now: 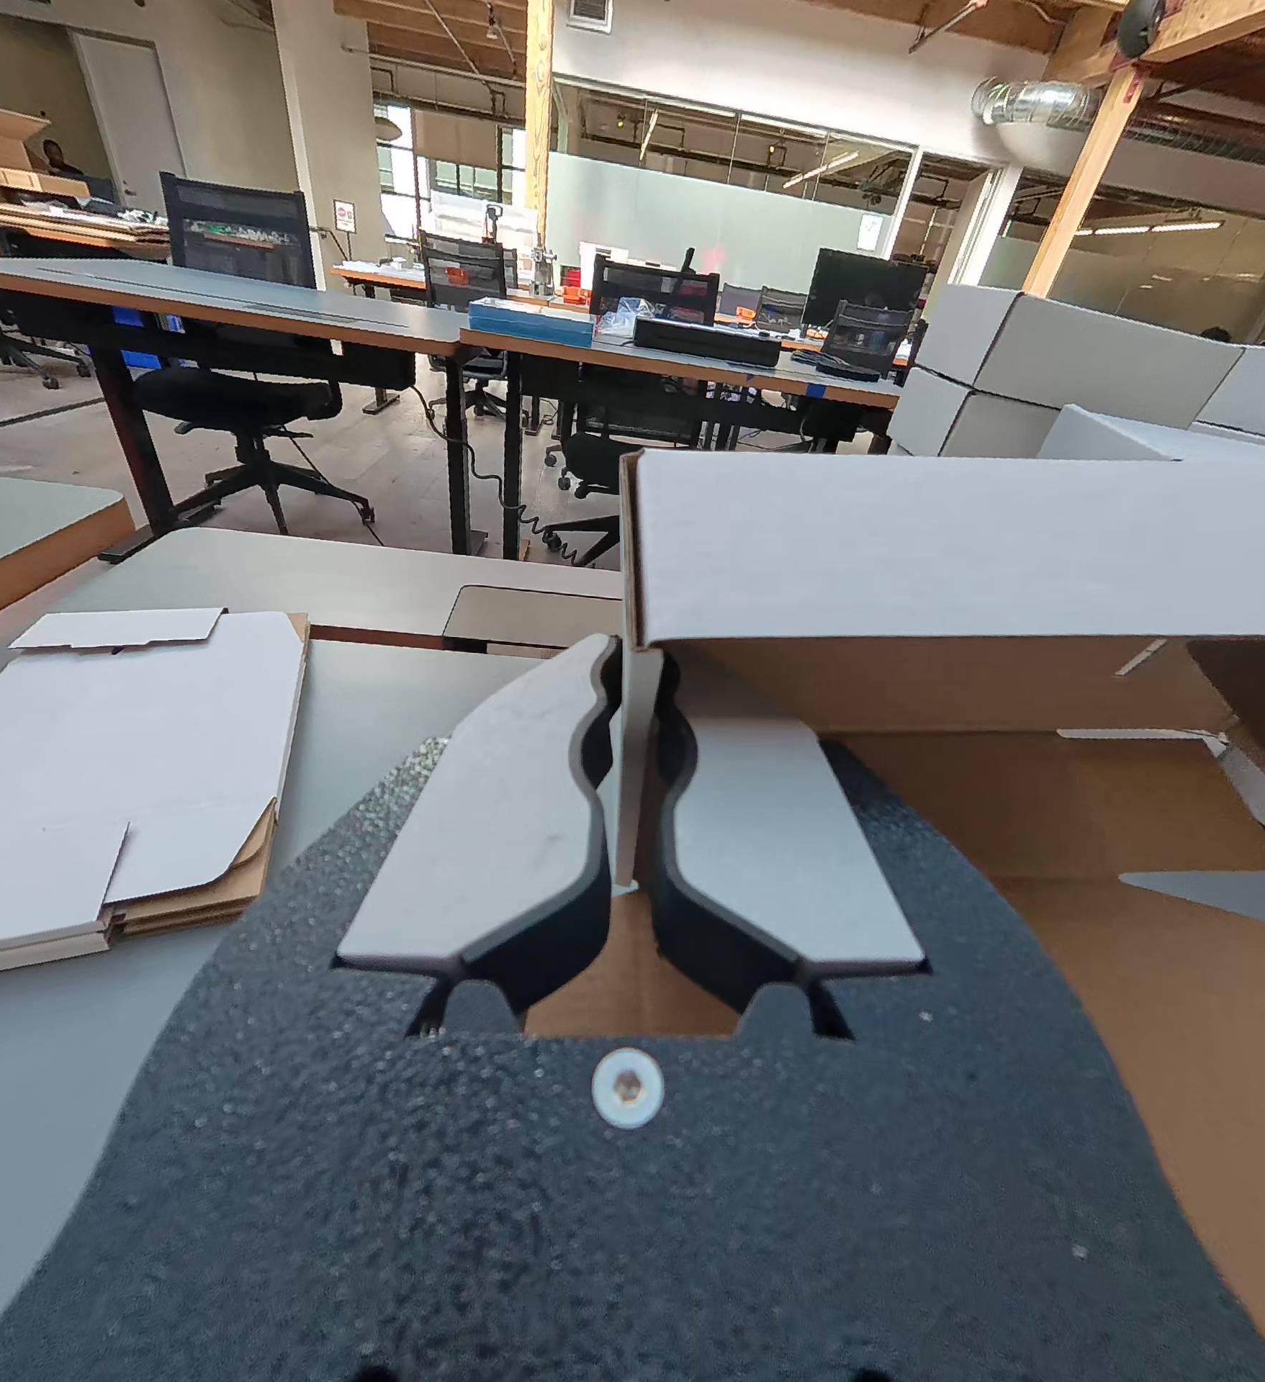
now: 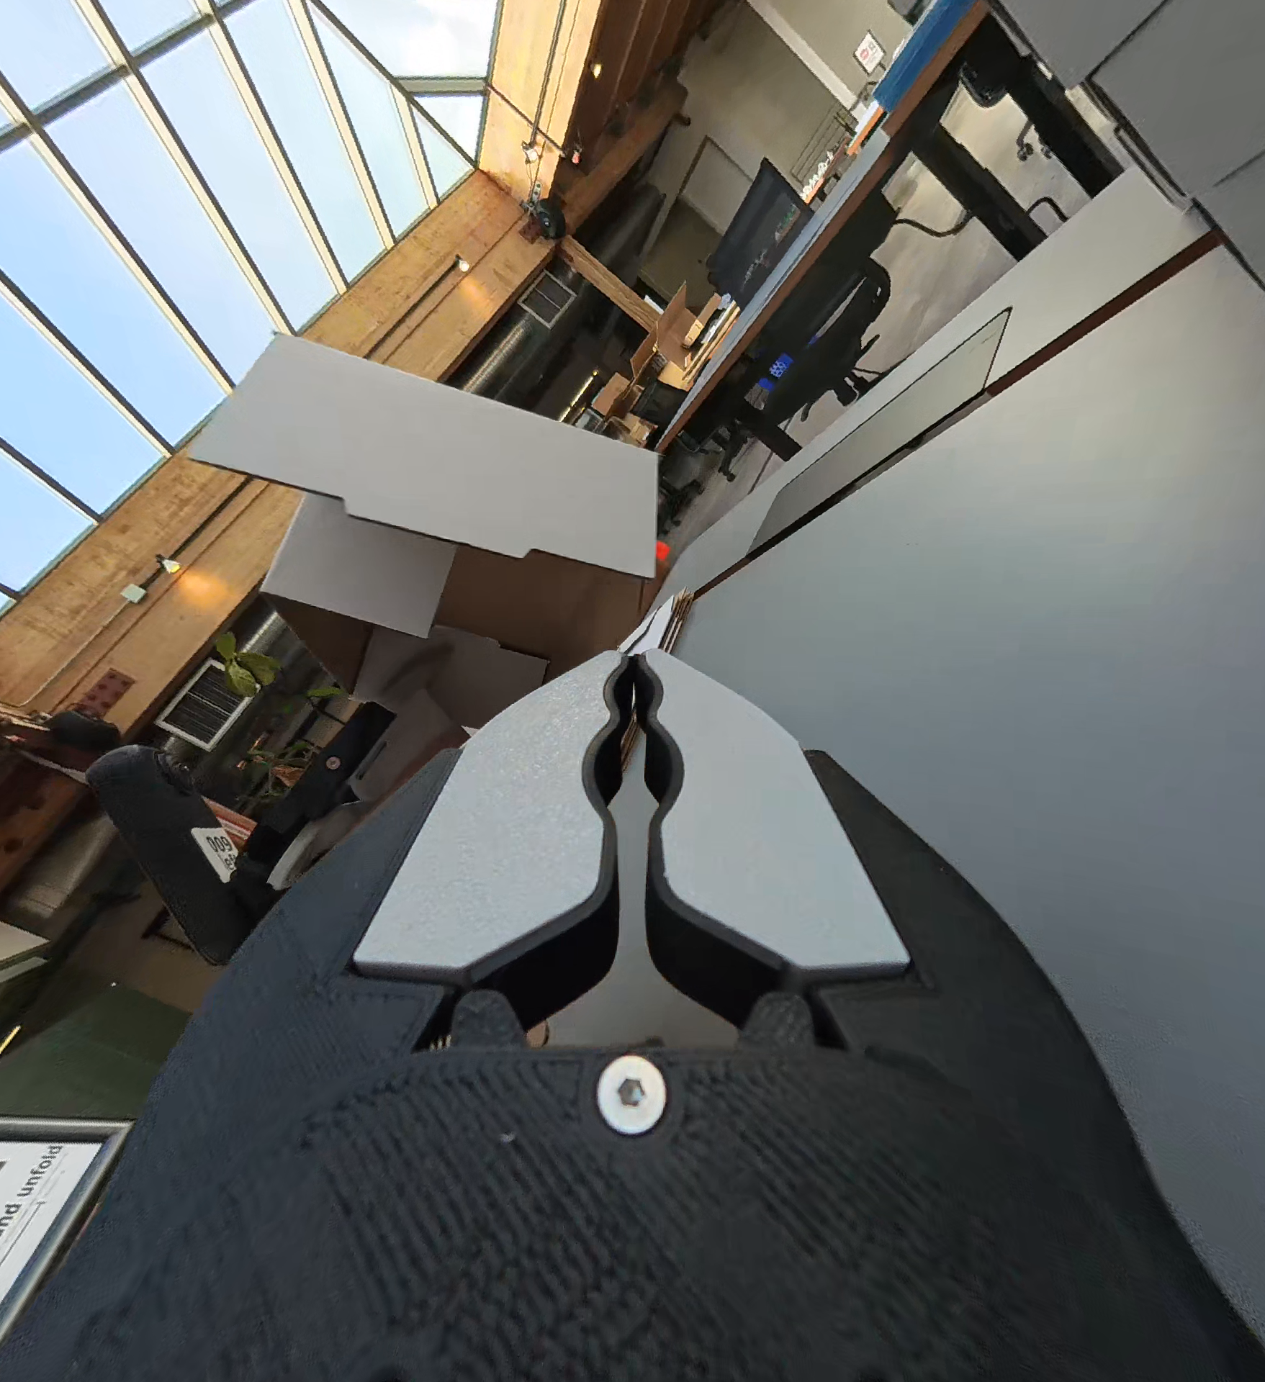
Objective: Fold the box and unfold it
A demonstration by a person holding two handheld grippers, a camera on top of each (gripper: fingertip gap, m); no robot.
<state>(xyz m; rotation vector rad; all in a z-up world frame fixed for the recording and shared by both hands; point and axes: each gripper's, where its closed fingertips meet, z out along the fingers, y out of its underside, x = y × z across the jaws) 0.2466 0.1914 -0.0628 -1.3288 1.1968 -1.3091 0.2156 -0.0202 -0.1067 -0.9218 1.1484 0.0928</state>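
Your box (image 1: 988,553) sits half-formed on the grey table (image 1: 390,688), filling the 1 to 4 o'clock part of the left wrist view: a white panel stands up across the back, and the brown inner floor lies open below it. Your left gripper (image 1: 635,748) is closed down on an upright white side flap (image 1: 633,770) at the box's near-left corner, one finger on each face, with only the flap's thickness between them.

In the right wrist view, rolled hard to one side, the same box (image 2: 427,478) appears at 11 o'clock, beyond the fingertips. Your right gripper (image 2: 633,695) has its tips nearly together. A sliver of card edge shows in the gap, but you cannot tell whether it is pinched or simply lies behind.

At 9 o'clock in the left view, a stack of flat box blanks (image 1: 120,770) rests on the table. At 2 o'clock, folded white boxes (image 1: 1048,359) are piled beyond your box.
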